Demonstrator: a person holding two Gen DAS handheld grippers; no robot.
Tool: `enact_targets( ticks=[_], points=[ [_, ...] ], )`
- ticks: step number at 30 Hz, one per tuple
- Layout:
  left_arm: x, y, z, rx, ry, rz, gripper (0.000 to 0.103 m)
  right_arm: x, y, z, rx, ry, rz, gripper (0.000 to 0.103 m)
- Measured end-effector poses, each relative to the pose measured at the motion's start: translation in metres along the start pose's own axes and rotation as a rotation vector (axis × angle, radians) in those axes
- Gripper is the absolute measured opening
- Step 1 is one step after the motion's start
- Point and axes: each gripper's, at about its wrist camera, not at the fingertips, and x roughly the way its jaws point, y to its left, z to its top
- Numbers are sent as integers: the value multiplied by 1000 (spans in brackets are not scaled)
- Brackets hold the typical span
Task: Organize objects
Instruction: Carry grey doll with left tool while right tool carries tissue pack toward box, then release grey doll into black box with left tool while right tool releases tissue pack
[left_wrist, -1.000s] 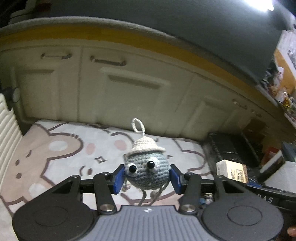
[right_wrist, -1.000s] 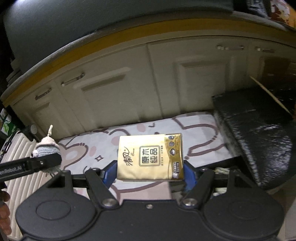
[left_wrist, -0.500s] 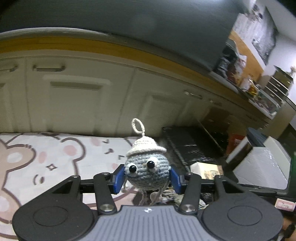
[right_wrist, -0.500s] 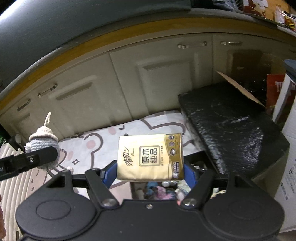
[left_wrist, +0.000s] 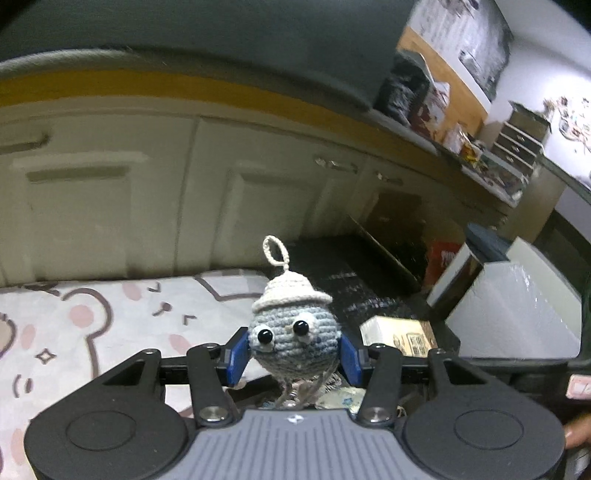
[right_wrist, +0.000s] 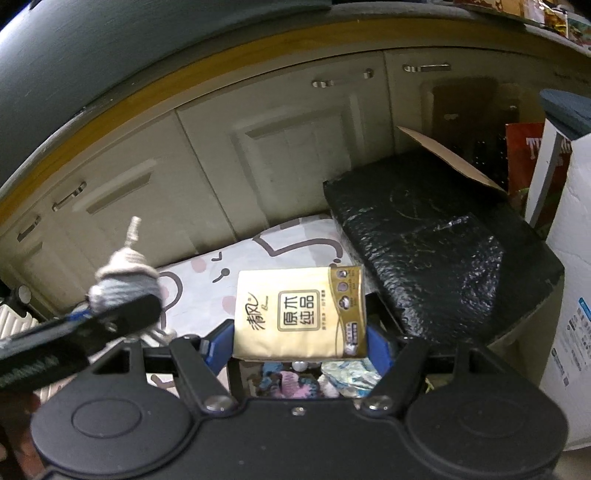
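My left gripper (left_wrist: 293, 354) is shut on a grey crocheted ball doll (left_wrist: 291, 339) with a cream hat and a loop, held in the air above the bear-print mat (left_wrist: 92, 332). My right gripper (right_wrist: 299, 339) is shut on a gold tissue pack (right_wrist: 301, 314). The doll (right_wrist: 123, 282) and the left gripper also show at the left of the right wrist view. The tissue pack (left_wrist: 399, 334) shows at the right of the left wrist view. Below both grippers lies a container of small mixed items (right_wrist: 317, 378), mostly hidden.
Cream cabinet doors (right_wrist: 288, 147) run along the back. A black foil-wrapped box (right_wrist: 436, 240) with an open cardboard flap stands right of the mat. A white box (left_wrist: 517, 310) and a red package (right_wrist: 532, 155) stand at the far right. Cluttered shelves (left_wrist: 480, 155) are above.
Both grippers have swung to the right with their loads, from over the mat toward the black box and the container of small items. Both grips are unchanged.
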Motion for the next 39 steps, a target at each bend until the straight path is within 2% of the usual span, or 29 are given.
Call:
enact_targets(
  ticks=[8, 14, 18, 26, 27, 30, 31, 35, 39],
  points=[
    [43, 3, -12, -16, 92, -49, 52, 12, -21, -1, 38, 34, -59, 74],
    [69, 12, -19, -20, 130, -6, 52, 21, -26, -5, 39, 59, -65, 74],
    [84, 18, -25, -13, 185, -3, 52, 29, -26, -6, 29, 76, -70, 74],
    [100, 23, -36, 19, 259, 32, 53, 37, -28, -7, 29, 100, -60, 74],
    [100, 23, -37, 22, 266, 34, 56, 38, -28, -7, 30, 105, -59, 74],
    [97, 26, -36, 14, 265, 42, 76, 41, -28, -9, 32, 123, -50, 74],
    [95, 27, -36, 4, 261, 41, 80, 41, -27, -10, 29, 129, -48, 74],
    [89, 34, -33, -36, 251, 58, 80, 42, -24, -12, 10, 153, -45, 74],
    [90, 39, -34, -55, 273, 123, 78, 46, -20, -18, -25, 212, -27, 74]
  ],
)
